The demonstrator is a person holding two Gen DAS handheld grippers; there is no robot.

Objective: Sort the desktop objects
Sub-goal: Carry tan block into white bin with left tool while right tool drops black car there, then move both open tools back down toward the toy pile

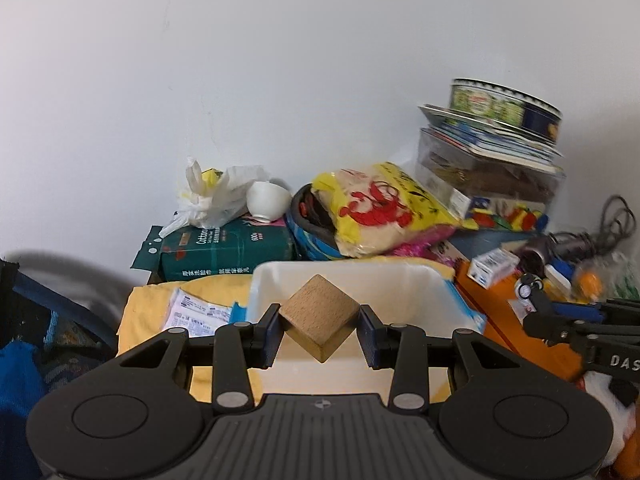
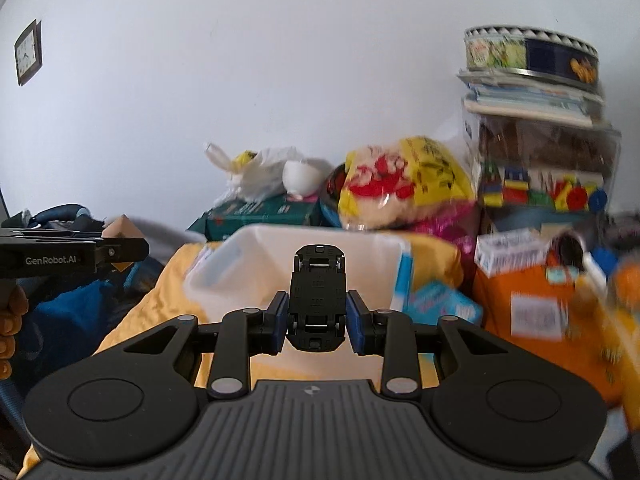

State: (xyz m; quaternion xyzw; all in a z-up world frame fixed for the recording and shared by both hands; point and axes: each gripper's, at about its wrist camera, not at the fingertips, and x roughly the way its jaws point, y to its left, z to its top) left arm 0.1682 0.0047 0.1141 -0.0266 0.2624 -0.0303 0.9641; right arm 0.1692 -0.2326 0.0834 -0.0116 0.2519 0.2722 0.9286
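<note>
Both tongs loaded (block [image 1: 319, 316], toy car [image 2: 317, 300]).

The bin [image 1: 352, 280] stands on the cloth [image 1: 148, 312], in front of the tissue pack [image 1: 224, 252] and the snack bag [image 1: 384, 208]. A bowl [image 1: 267, 200] lies on the tissue pack. Right of the bag, a round tin [image 1: 506, 106] sits on top of stacked boxes [image 1: 488, 176]

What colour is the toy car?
Black; the toy car shows best in the right wrist view.
</note>
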